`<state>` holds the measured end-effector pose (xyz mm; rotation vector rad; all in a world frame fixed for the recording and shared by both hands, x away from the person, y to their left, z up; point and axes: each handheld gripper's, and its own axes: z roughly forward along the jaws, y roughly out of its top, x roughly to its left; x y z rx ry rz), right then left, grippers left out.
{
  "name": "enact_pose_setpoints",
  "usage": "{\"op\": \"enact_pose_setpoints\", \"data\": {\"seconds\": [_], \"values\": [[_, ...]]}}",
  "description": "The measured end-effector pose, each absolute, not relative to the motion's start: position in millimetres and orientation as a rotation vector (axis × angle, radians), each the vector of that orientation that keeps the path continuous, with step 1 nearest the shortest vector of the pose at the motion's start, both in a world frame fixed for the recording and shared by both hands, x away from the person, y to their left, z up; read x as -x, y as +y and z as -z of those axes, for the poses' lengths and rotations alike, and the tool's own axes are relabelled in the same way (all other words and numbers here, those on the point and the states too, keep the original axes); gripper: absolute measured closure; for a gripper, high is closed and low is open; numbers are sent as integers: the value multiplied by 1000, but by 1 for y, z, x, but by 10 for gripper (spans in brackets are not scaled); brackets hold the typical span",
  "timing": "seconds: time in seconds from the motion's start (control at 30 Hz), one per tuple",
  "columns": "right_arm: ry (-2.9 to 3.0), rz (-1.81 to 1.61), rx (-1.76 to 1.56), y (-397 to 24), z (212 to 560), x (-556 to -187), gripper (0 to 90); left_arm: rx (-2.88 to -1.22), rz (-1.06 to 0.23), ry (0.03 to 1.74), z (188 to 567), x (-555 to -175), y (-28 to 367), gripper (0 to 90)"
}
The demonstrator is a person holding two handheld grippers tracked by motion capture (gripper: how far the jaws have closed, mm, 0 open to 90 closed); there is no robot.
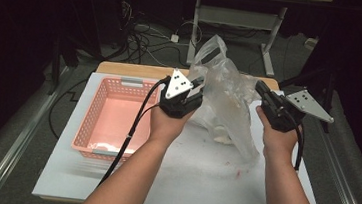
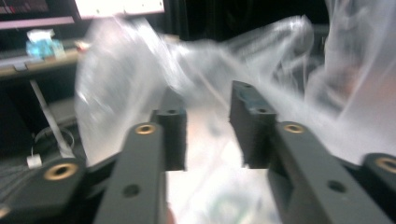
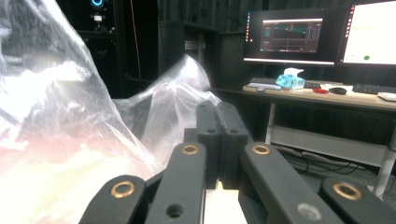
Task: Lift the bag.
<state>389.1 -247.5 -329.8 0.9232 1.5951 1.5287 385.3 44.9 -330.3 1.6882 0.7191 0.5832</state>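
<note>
Crumpled clear plastic bag [image 1: 225, 93] stands upright between both claws; left claw [image 2: 208, 126] gapes with film straight ahead, right claw [image 3: 217, 140] pinched closed at its right edge.

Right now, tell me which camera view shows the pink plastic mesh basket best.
The high view: the pink plastic mesh basket sits whole on the white table, left of the left gripper. The gripper views look along their jaws at the clear plastic bag and the room, not the basket.
</note>
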Motion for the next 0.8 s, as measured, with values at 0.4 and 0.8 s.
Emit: {"op": "enact_pose_setpoints", "data": {"seconds": [0.4, 0.8], "values": [[1639, -1502, -922, -247, 345, -384, 900, -1736, -486, 742, 363, -332, 75, 383], [1653, -1510, -905, -250, 344, -373, 884, -1862, -338, 810, 403, -314, 84, 89]]}}
